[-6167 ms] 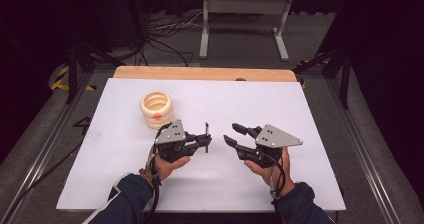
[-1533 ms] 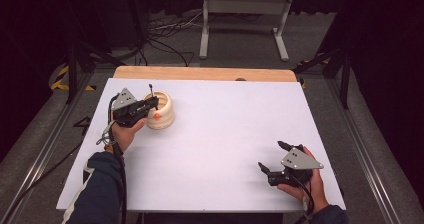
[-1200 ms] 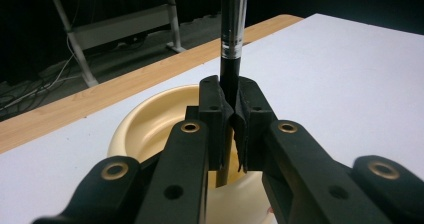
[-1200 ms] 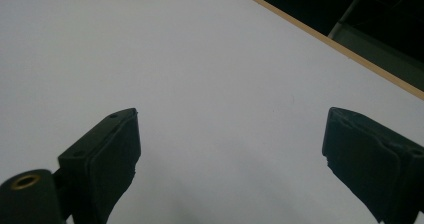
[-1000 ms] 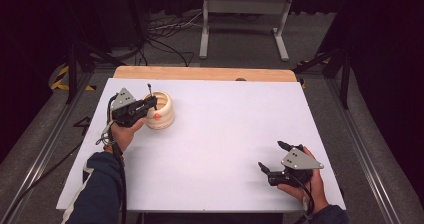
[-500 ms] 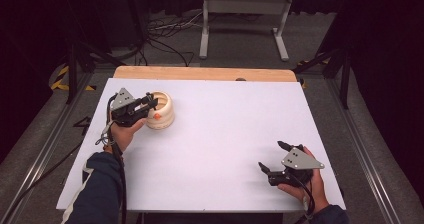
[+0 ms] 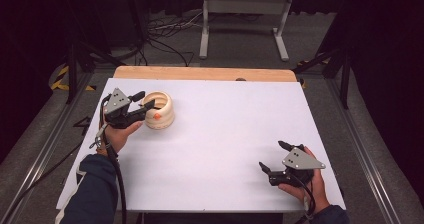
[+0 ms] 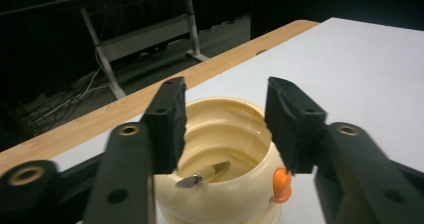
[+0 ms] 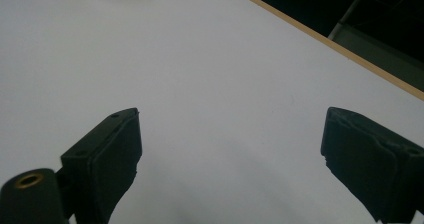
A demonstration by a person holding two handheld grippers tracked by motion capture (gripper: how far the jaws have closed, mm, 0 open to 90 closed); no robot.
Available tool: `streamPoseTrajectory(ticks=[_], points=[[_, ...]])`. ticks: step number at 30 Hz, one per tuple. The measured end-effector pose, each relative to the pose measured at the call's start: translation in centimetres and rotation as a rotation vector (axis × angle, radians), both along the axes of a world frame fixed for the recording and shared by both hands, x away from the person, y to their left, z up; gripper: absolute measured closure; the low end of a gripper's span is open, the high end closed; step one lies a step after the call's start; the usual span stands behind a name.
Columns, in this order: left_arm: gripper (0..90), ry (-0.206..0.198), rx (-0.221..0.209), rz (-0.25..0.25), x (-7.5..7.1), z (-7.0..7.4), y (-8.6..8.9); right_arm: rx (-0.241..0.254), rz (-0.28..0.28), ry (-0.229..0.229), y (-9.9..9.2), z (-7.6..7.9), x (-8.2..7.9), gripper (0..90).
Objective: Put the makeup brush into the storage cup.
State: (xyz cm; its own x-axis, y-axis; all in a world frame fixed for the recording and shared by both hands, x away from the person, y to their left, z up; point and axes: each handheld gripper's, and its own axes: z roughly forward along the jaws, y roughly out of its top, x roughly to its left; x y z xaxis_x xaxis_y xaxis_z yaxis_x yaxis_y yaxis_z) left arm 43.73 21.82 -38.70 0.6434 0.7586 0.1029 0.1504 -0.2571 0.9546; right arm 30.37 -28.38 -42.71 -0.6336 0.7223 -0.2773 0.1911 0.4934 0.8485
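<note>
Left hand-held gripper: above the cream jar's mouth; jaws have just been opening, now parted, with nothing between them.
Jar: upright on the white worktop, at its far left part; an orange mark shows on its side.
Inside jar: a small metal-tipped thing lies at the bottom; the left gripper view looks straight down on it between the jaws.
Right hand-held gripper: released, jaws wide apart over bare worktop at the near right, well apart from the jar.
</note>
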Motion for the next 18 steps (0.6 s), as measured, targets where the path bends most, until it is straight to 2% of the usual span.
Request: streamPoseTrajectory(ticks=[2,5,9,11,13,18], points=[[45.4,-0.010,-0.016,-0.008,-0.5,0.3,0.2,0.002,0.003,-0.003,0.0,0.1,0.0,10.1],[35.2,-0.034,-0.023,0.007,-1.1,0.8,0.3,0.002,0.002,-0.004,0.0,0.1,0.0,10.1],[23.8,-0.040,-0.018,0.015,-1.8,1.1,0.3,0.004,0.001,-0.004,0.0,0.2,-0.1,10.1],[20.8,-0.054,0.000,0.026,-2.2,1.2,0.2,0.004,0.003,-0.007,0.0,0.2,-0.1,10.0],[16.4,-0.042,-0.013,0.020,-2.5,1.3,0.4,0.004,0.001,-0.005,0.0,0.2,-0.1,10.1],[9.0,-0.045,-0.002,0.018,-3.2,1.6,0.9,0.007,-0.002,-0.007,-0.2,0.2,-0.1,10.0]])
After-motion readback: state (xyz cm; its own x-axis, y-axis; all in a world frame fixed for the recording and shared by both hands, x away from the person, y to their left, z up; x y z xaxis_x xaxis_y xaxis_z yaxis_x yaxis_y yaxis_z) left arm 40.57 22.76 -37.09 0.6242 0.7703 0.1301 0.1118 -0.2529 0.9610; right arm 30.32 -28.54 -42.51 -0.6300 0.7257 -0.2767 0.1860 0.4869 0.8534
